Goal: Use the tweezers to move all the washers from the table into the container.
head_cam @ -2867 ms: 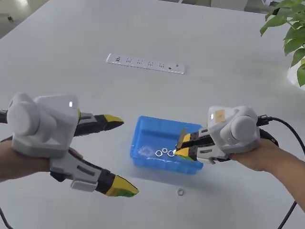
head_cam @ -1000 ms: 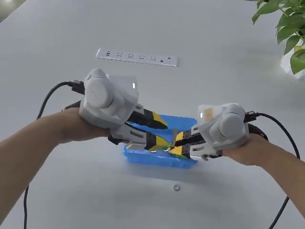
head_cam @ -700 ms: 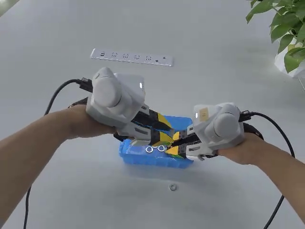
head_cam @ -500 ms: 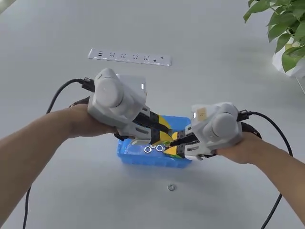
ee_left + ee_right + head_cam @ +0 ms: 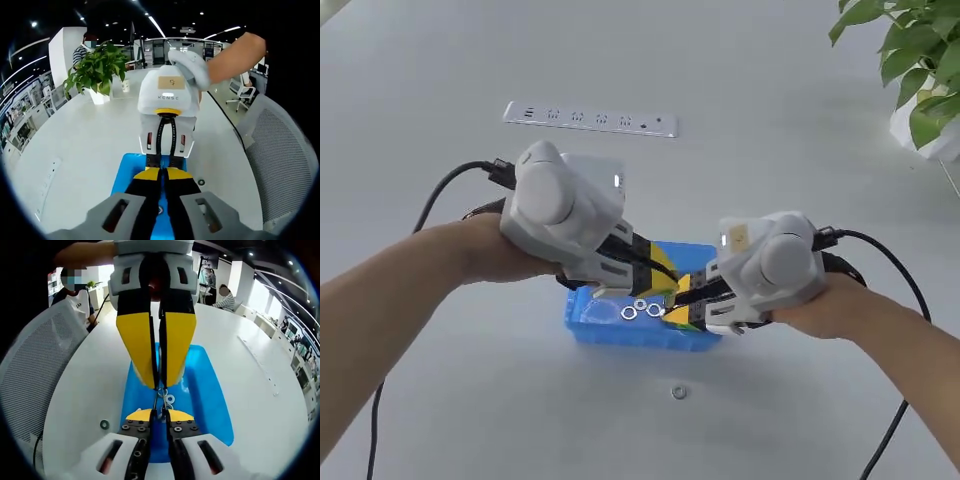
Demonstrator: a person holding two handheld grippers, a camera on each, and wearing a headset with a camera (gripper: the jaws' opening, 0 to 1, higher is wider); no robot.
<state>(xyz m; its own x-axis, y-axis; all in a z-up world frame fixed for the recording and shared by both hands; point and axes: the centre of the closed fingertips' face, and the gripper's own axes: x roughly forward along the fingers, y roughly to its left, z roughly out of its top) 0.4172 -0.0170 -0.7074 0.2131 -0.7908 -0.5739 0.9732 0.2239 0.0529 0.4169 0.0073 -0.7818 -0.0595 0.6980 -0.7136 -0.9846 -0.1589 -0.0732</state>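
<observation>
Power strip (image 5: 590, 118) lies flat on the pale surface (image 5: 470, 420), far from the work and toward the left of the head view. Nearer, we record the left gripper (image 5: 668, 280) reaching in from the left, its yellow tips over the blue container (image 5: 620, 335). In the left gripper view its jaws are drawn together to a narrow slit. We cannot tell whether anything is caught between them.

The container sits upright on the surface, between the two grippers. We count three washers (image 5: 640, 309) lying close together on its floor, directly under the meeting tips. One loose washer (image 5: 678, 392) lies flat on the surface just in front of the container's near wall, apart from it.

The right gripper (image 5: 680, 300) comes in from the right, nose to nose with the left one. In the right gripper view its jaws are closed down on the tweezers (image 5: 159, 402), whose thin metal tines run forward from between the yellow tips toward the left gripper's jaws, above the washers. We cannot tell whether the tines touch a washer.

A potted plant (image 5: 905, 60) stands at the far right edge.
</observation>
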